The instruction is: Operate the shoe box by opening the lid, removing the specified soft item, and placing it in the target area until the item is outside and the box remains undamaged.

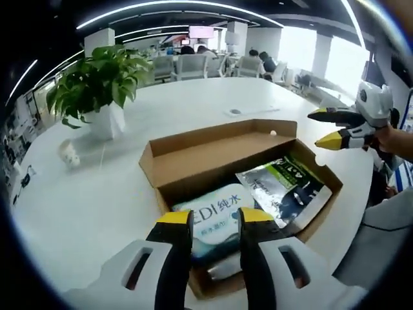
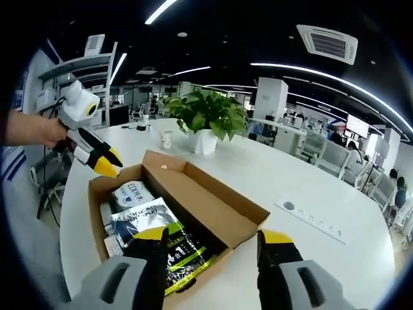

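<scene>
An open cardboard shoe box [image 1: 213,152] lies on the white table [image 1: 97,194], its lid flap folded back. Inside lie a white and teal soft pack of wipes [image 1: 216,213] and a dark silvery pouch [image 1: 284,184]. My left gripper [image 1: 215,223] hovers open above the wipes pack at the box's near end, with nothing between its jaws. My right gripper [image 1: 324,129] hangs open beyond the box's right side. In the right gripper view the box [image 2: 213,206], wipes pack [image 2: 129,192] and pouch [image 2: 161,236] lie under my open right gripper [image 2: 216,242]; the left gripper [image 2: 108,166] hovers over the far corner.
A potted plant [image 1: 97,81] and a small cup [image 1: 69,154] stand on the table beyond the box; in the right gripper view the plant [image 2: 206,116] stands by a cup [image 2: 168,139]. A power strip [image 2: 310,216] lies to the right. Office chairs and people sit far behind.
</scene>
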### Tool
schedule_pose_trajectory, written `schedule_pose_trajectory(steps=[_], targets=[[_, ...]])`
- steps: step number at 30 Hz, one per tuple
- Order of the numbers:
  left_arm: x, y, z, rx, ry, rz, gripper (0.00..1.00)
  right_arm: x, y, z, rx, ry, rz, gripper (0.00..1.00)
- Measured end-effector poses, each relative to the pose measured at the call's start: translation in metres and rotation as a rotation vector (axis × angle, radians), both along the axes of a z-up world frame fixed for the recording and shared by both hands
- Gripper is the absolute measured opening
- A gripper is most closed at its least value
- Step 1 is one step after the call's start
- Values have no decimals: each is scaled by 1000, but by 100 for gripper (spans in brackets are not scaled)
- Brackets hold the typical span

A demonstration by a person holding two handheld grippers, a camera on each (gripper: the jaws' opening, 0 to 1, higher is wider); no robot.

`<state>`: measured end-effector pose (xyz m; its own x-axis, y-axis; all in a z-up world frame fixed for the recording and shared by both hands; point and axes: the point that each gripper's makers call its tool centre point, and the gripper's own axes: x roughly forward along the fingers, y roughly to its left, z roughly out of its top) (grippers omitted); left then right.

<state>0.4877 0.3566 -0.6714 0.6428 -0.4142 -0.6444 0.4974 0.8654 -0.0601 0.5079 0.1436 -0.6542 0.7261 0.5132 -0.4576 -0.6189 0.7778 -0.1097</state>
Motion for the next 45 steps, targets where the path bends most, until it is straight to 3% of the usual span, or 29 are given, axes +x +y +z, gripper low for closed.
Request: schedule_pose_trajectory(steps=[12, 22, 32, 45], targets=[[-23, -26, -10, -36, 60, -32, 30, -19, 7, -2, -28, -12, 55, 62], [-27, -44, -25, -45, 115, -50, 29, -30, 11, -3, -49, -28, 93, 71], [-31, -63, -42, -94, 216, -47, 25, -36, 10, -6, -55, -31, 114, 73], [-31, -77, -52, -144, 291, -32, 18, -38, 10, -10, -40, -21, 116, 72]])
